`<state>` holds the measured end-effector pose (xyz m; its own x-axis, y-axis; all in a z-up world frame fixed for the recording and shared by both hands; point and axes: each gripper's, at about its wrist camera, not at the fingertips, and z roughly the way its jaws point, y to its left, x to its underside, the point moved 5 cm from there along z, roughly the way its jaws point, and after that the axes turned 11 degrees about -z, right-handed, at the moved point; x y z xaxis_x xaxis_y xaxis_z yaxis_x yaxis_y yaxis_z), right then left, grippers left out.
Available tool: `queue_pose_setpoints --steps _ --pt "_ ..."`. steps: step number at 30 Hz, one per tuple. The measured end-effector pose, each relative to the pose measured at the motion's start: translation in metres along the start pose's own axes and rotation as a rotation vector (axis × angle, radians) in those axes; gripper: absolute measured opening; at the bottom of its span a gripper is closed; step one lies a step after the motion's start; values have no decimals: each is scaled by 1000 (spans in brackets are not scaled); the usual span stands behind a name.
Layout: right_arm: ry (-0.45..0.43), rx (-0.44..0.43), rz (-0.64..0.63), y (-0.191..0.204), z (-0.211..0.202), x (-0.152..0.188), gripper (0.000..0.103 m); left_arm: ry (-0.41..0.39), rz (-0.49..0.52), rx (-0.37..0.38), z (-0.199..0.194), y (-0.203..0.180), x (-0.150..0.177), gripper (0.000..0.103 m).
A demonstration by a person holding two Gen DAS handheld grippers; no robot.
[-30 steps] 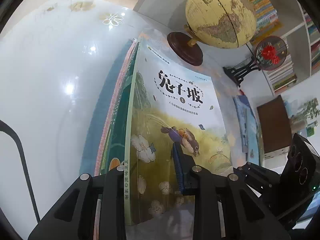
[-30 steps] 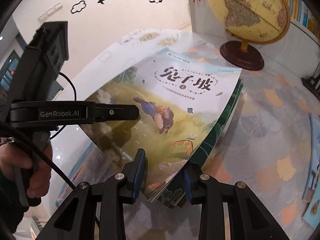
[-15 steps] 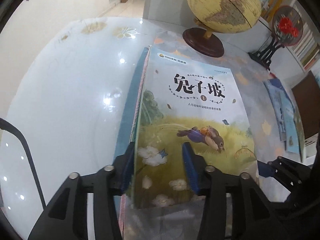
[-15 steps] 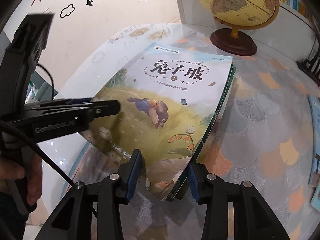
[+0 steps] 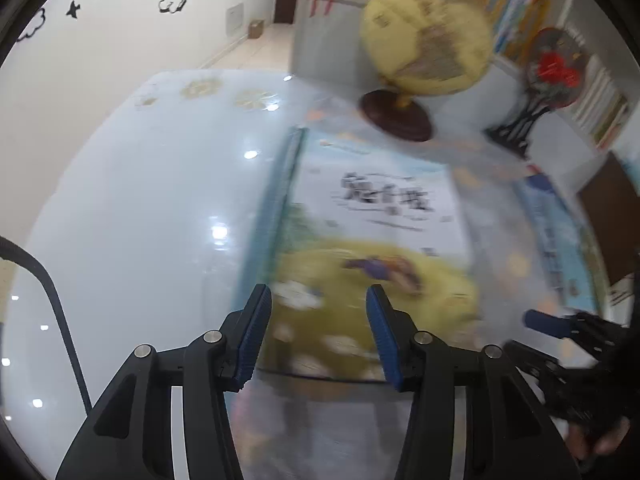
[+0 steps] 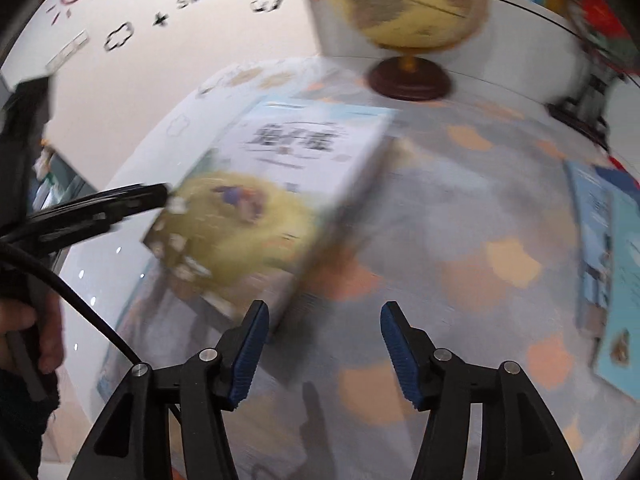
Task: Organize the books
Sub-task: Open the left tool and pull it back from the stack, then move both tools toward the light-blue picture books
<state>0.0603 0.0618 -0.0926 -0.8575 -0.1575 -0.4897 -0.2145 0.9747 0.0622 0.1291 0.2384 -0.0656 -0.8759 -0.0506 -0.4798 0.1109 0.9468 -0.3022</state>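
The book stack (image 5: pixel 372 240) is judged just released on the surface (image 5: pixel 140 200), both tongs, left (image 5: pixel 318 332) and right (image 6: pixel 324 354), opening and empty; next, the book at three o'clock (image 6: pixel 616 264) would be fetched.

Both wrist cameras look steeply down, close over the desk (image 5: pixel 140 208), sharing the top book (image 5: pixel 372 240) and globe (image 6: pixel 404 0).

Motion-blurred book cover (image 5: pixel 376 240) title, globe (image 5: pixel 426 36)
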Motion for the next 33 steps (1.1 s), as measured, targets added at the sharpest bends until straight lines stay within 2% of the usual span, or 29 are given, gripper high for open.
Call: queue_pose_setpoints --steps 3,8,11,14,18,20,23,27,29,33 --pt "2 32 46 -26 -10 19 56 2 -4 54 -5 -22 12 50" --pt "-7 132 83 -65 -27 46 56 42 24 71 1 -65 36 50" --pt "24 245 6 -82 -27 66 56 70 21 83 4 -85 52 50" --pt "60 301 -94 -90 -22 85 56 79 22 79 4 -103 66 50" --pt "65 239 -78 -103 -22 105 57 76 13 49 6 -121 80 50" --pt "43 217 -74 -109 -23 108 62 79 -13 40 7 -126 86 50" --pt "34 213 -89 -112 -21 108 76 73 -59 32 4 -135 95 50" --pt "26 217 -90 -120 -17 114 103 50 -76 34 -8 -147 106 50" --pt "10 186 -80 -125 -16 116 103 47 -91 40 -13 -153 110 50" --pt "11 179 -114 -125 -16 116 103 63 -111 38 -14 -163 118 50"
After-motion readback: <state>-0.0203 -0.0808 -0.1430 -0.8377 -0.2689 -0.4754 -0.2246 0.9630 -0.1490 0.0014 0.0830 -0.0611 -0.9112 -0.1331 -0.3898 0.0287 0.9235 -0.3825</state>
